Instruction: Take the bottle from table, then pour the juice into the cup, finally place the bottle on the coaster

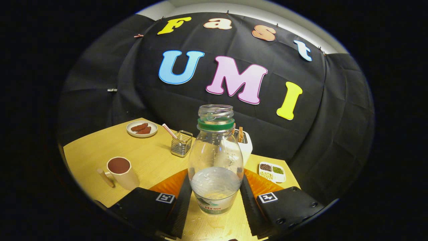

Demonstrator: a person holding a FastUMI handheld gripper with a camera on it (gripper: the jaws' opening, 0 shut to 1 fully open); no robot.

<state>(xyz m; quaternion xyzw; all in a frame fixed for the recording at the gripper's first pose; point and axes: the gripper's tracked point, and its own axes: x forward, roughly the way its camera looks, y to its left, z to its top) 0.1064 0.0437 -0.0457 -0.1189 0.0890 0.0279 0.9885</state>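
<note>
- Clear plastic, green-collared and uncapped, the bottle (pixel 215 160) stands between the two fingers of the gripper (pixel 215 197), near the front edge of the pale wooden table (pixel 147 157); a shallow layer of pale liquid sits in its lower part.
- Risk, as I judge it: the mouth is open, so any tilt on the way over would spill early; the body is smooth and rounded, so a low, light grip could let it swing or slip.
- The cup (pixel 122 172) with a wooden handle stands toward the left edge, well apart from the bottle, and already shows a dark reddish fill; pouring too fast could overtop it or knock it.
- An orange coaster (pixel 174 184) seems to lie under and behind the bottle, mostly hidden; I cannot tell its full outline.
- The tongs: the fingers are closed in on the bottle's lower sides, both inner faces looking pressed to it; the grip appears made, though the bottle's base seems to rest on the table.
- Farther back: a plate of reddish snacks (pixel 142 128) at the far corner; a wire basket (pixel 182 144); a divided dish of grains (pixel 272 171) by the right edge.
</note>
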